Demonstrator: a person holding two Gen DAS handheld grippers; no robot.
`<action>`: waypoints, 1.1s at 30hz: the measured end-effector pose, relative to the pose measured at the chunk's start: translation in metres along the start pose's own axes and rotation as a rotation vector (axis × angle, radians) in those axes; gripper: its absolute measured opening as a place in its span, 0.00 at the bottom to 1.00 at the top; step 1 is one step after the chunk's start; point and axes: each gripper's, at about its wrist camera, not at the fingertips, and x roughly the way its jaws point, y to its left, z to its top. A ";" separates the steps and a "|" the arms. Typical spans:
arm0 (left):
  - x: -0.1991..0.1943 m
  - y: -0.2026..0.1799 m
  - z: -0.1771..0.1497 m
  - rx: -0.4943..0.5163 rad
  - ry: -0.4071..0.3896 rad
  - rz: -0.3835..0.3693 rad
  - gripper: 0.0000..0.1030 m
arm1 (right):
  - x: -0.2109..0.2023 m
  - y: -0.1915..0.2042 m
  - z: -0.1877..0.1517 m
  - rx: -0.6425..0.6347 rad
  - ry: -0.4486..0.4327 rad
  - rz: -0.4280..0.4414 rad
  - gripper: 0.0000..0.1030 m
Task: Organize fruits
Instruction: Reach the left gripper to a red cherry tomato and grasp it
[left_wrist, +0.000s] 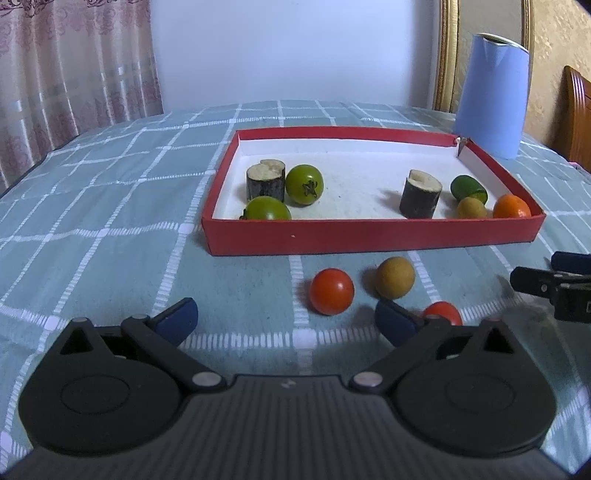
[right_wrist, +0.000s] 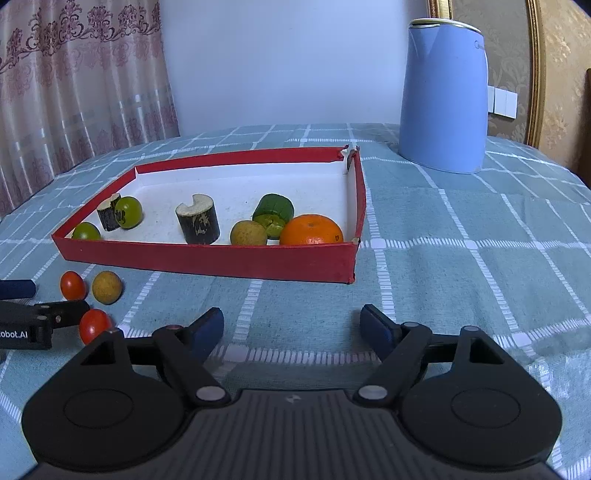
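A red shallow box (left_wrist: 369, 236) (right_wrist: 221, 260) holds two green tomatoes (left_wrist: 304, 184), two dark cut stalk pieces (left_wrist: 420, 197), a green citrus (right_wrist: 274, 210), a tan round fruit (right_wrist: 248, 233) and an orange (right_wrist: 311, 229). On the cloth in front of the box lie a red tomato (left_wrist: 331, 291), a tan round fruit (left_wrist: 394, 277) and a second red tomato (left_wrist: 442, 313), which is partly hidden behind my left gripper's right finger. My left gripper (left_wrist: 286, 319) stands open just short of the first red tomato. My right gripper (right_wrist: 291, 325) is open over bare cloth.
A blue kettle (right_wrist: 443, 99) stands behind the box at the right. The checked teal cloth (right_wrist: 461, 258) covers the whole surface. A curtain (left_wrist: 74, 66) hangs at the back left. Each gripper shows at the edge of the other's view.
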 end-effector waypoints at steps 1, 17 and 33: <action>0.000 0.000 0.000 -0.001 -0.002 0.001 0.90 | 0.000 0.000 0.000 -0.002 0.000 -0.001 0.79; -0.006 -0.011 0.000 0.033 -0.036 -0.062 0.32 | 0.000 0.000 0.000 -0.004 0.000 -0.001 0.79; -0.019 -0.015 0.019 0.033 -0.101 -0.101 0.21 | 0.000 0.001 0.000 -0.005 0.001 -0.003 0.79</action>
